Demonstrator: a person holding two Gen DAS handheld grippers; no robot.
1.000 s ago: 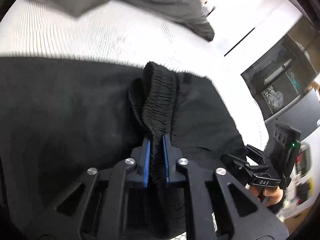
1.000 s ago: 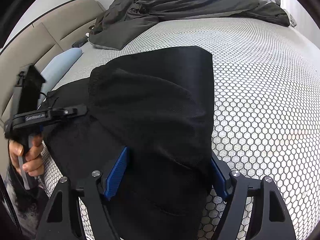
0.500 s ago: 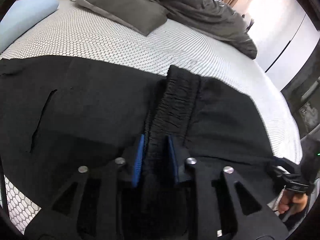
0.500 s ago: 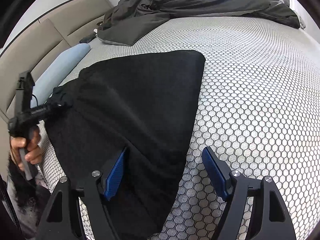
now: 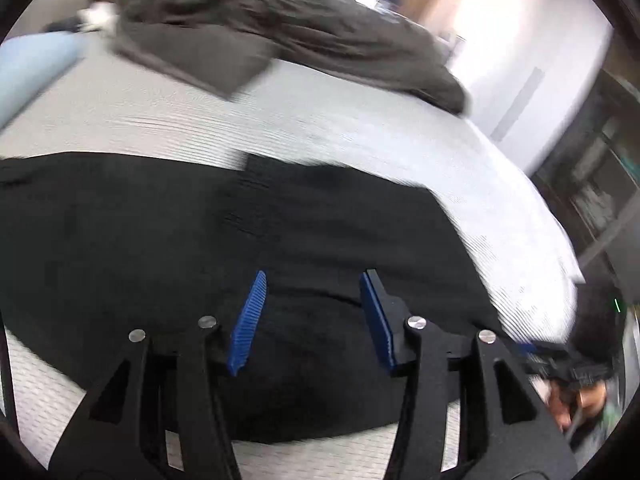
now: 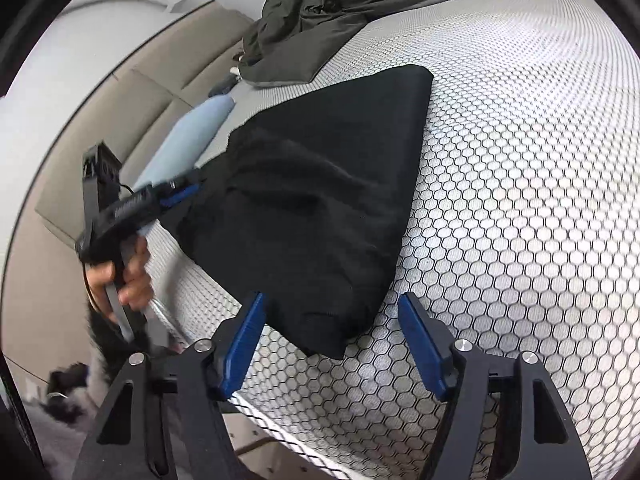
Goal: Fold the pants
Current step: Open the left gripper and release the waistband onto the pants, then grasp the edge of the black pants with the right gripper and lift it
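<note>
The black pants (image 6: 320, 200) lay folded on the white honeycomb-patterned mattress (image 6: 520, 200), near its front edge, forming a flat wedge that narrowed toward the near side.

In the right wrist view, the right gripper (image 6: 332, 300) hovered at the near tip of that wedge. Its jaws stood spread and had just been closing a little; the narrow near corner of the pants lay between the blue pads (image 6: 244, 340) in the picture, but neither pad pressed on the cloth. The left gripper (image 6: 180, 192) showed at the far left of this view, held in a hand (image 6: 124, 272), with its tips at the left edge of the pants.

In the blurred left wrist view, the left gripper (image 5: 312, 276) had its jaws parted, having just been opening. The black cloth (image 5: 200, 240) spread beneath and beyond the pads, which gripped nothing.

Farther back on the mattress lay a rumpled dark grey duvet (image 5: 280, 32), and a pale blue pillow (image 6: 188, 136) rested at the far left by the beige padded headboard (image 6: 120, 112).
</note>
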